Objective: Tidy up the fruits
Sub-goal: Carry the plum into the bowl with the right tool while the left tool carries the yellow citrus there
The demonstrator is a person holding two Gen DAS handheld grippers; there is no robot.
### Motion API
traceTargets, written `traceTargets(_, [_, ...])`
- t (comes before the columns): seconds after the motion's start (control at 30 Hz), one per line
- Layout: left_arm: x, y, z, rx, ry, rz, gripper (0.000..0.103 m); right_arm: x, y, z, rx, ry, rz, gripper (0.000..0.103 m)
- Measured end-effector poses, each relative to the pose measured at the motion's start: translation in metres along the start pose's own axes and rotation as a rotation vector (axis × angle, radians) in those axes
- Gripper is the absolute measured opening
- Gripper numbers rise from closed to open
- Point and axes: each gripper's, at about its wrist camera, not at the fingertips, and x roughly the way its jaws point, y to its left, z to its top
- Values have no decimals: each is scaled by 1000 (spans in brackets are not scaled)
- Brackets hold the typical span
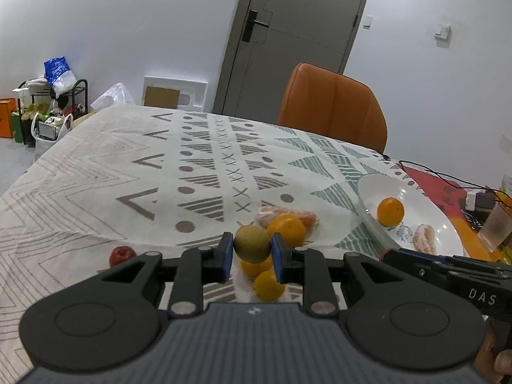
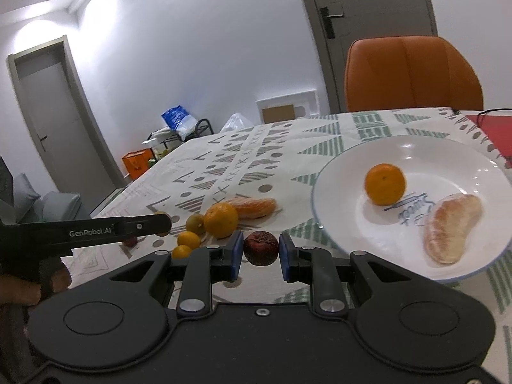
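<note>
My left gripper (image 1: 252, 257) is shut on a greenish-yellow citrus fruit (image 1: 252, 244), held above the table. Beneath and behind it lie small oranges (image 1: 268, 284), a bigger orange (image 1: 287, 229) and a wrapped peeled segment (image 1: 288, 216). A red jujube (image 1: 121, 255) lies to the left. My right gripper (image 2: 260, 256) holds a dark red jujube (image 2: 261, 247) between its pads, left of the white plate (image 2: 336, 176). The plate holds an orange (image 2: 385, 184) and a peeled segment (image 2: 451, 227). In the right wrist view the fruit pile (image 2: 220, 219) lies left of the plate.
The table wears a patterned cloth (image 1: 160, 176). An orange chair (image 1: 332, 105) stands at the far edge. A glass (image 1: 496, 227), cables and a charger (image 1: 476, 200) sit right of the plate. The left gripper's body (image 2: 96, 228) reaches in from the left.
</note>
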Motion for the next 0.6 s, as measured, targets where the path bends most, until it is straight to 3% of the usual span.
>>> traceTargets(0.6, [8,-46,4,74,-7,-64,24,-29,-36,1,56,-76,-82,23])
